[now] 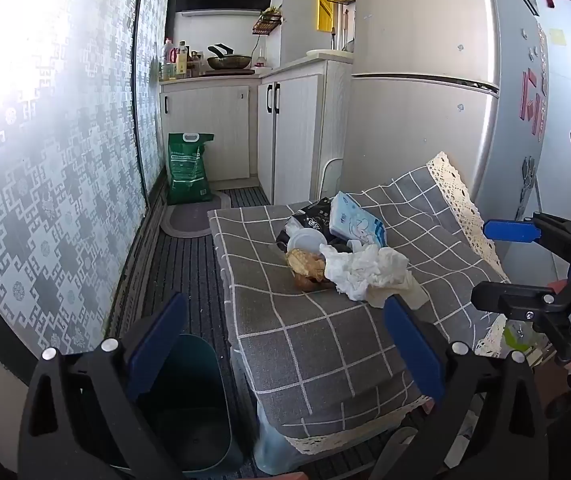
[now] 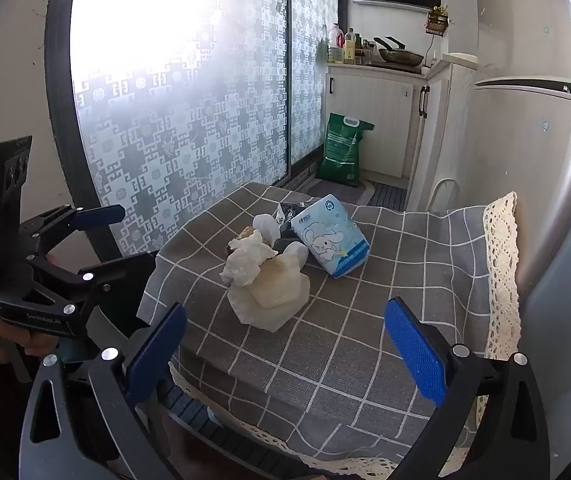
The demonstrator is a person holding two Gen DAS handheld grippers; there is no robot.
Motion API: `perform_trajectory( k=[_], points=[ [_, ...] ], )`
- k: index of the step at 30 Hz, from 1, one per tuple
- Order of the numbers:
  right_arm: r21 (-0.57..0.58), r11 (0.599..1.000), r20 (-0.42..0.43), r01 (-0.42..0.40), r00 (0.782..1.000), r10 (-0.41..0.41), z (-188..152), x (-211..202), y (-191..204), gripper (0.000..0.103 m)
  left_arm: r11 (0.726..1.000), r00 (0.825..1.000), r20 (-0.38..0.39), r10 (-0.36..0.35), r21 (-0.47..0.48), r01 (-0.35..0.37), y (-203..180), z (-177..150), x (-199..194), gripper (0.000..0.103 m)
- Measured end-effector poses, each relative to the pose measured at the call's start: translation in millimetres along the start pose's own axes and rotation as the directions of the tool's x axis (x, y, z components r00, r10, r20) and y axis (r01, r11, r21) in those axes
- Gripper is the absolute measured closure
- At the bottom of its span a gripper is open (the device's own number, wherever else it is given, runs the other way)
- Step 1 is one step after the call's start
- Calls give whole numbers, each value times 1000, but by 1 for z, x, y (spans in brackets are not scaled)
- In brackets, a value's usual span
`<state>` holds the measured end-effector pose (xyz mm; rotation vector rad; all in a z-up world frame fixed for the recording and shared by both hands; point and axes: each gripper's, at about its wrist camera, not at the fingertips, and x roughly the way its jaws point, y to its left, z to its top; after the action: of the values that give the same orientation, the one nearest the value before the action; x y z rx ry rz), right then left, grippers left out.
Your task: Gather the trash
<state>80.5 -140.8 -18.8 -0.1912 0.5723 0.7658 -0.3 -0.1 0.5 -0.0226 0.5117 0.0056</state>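
A pile of trash lies on a small table with a grey checked cloth (image 1: 325,344) (image 2: 365,320): crumpled white tissue (image 1: 365,272) (image 2: 247,260), a white plastic bag (image 2: 273,300), a blue tissue pack (image 1: 357,224) (image 2: 331,236), a black wrapper (image 1: 313,220), a white lid (image 1: 305,240) and brown food scraps (image 1: 305,266). A dark green bin (image 1: 189,404) stands on the floor left of the table. My left gripper (image 1: 285,344) is open over the table's near left edge and the bin. My right gripper (image 2: 285,344) is open before the pile; it also shows in the left wrist view (image 1: 497,264).
A patterned glass sliding door (image 1: 45,160) runs along the left. A silver fridge (image 1: 425,100) stands behind the table on the right. White cabinets (image 1: 285,140) and a green sack (image 1: 187,170) are at the far end. A striped floor mat (image 1: 189,264) covers the aisle.
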Motion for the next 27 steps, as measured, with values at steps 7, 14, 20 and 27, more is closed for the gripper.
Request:
perform_trajectory(
  k=[7,14,20,27],
  points=[
    [4,1000,2,-10,1000,10,1,1,2,3,1000,1000,-9,-9,-12,9,2,0,0,3],
    [5,1000,-2,-10,1000,10,2,1,0,3,1000,1000,-12,-4,-11,4,8,-3,0,3],
    [7,1000,2,-9,1000,9,1,0,1,3,1000,1000,-12,-3,-9,3,9,-3,0,3],
    [8,1000,2,-9,1000,9,1,0,-2,3,1000,1000,-11,-4,-8,4,10,-3,-2,3]
  ],
)
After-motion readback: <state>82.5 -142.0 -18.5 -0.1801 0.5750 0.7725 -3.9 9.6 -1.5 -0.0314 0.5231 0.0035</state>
